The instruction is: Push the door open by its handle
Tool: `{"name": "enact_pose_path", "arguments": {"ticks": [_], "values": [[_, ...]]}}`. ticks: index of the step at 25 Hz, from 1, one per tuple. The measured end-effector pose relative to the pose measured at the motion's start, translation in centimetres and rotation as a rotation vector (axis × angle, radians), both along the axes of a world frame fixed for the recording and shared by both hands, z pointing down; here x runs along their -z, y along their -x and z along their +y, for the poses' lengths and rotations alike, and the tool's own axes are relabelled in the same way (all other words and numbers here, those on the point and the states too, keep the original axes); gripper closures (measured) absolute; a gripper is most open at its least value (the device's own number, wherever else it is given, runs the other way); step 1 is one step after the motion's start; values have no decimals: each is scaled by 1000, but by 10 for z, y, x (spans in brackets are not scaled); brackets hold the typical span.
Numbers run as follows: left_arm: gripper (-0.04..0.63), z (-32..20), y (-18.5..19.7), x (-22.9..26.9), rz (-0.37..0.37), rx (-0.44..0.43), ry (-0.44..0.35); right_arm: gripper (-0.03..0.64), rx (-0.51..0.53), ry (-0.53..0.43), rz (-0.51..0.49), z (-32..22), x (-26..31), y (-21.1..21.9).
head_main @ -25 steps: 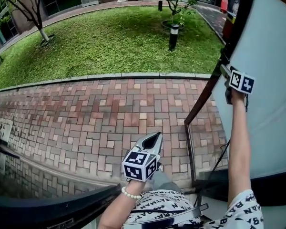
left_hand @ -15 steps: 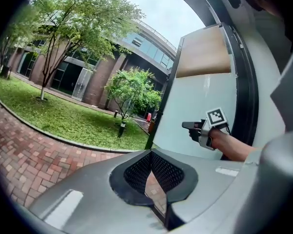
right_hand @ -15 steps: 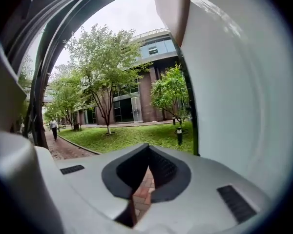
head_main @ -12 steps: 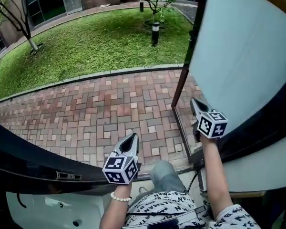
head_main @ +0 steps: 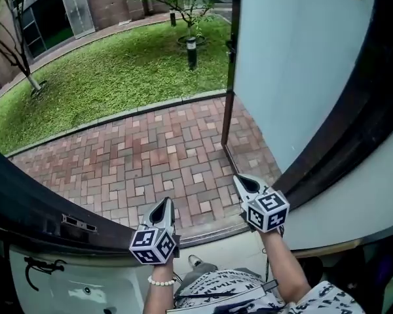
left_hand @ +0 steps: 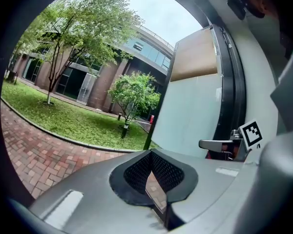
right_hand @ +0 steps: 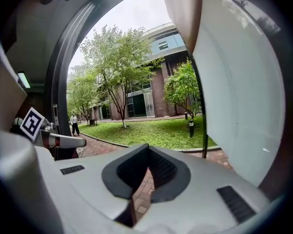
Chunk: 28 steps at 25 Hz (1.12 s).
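Two grippers are hovering nearest, the left gripper (head_main: 166, 204) and the right gripper (head_main: 240, 180), each with jaws pressed together on nothing, neither touching the one door (head_main: 295, 64). The door is standing swung wide along the right edge of the brick paving (head_main: 150, 149), its handle too small to make out. The push is looking finished; nothing further seems needed. One lamp (head_main: 192, 46) is standing on the lawn (head_main: 118, 70) beyond.

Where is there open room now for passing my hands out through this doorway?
The brick paving lies bare between the dark frame at left and the open door at right. It is tightest beside the right tongs, close to the door's lower edge.
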<state>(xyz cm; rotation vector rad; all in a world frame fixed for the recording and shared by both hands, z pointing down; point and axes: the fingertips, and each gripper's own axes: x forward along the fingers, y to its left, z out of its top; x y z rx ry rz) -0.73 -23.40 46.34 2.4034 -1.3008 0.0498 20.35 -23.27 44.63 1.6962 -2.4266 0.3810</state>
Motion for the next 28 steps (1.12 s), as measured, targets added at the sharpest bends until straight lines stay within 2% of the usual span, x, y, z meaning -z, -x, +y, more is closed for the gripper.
{"name": "enact_pose_path", "arguments": {"ticks": [2, 7, 11, 18, 23, 28], "values": [[595, 20, -10, -2, -18, -1, 5, 617, 8, 13, -4, 36, -8, 2], [595, 86, -41, -10, -59, 8, 10, 617, 36, 84, -98, 130, -47, 1], [595, 137, -54, -13, -86, 13, -3, 617, 61, 83, -96, 180, -57, -9], [595, 184, -75, 0, -62, 19, 2, 615, 137, 102, -50, 215, -40, -11], [595, 201, -64, 11, -44, 24, -13, 615, 178, 99, -44, 225, -32, 11], [595, 210, -54, 16, -56, 5, -12, 615, 177, 99, -45, 229, -25, 26]]}}
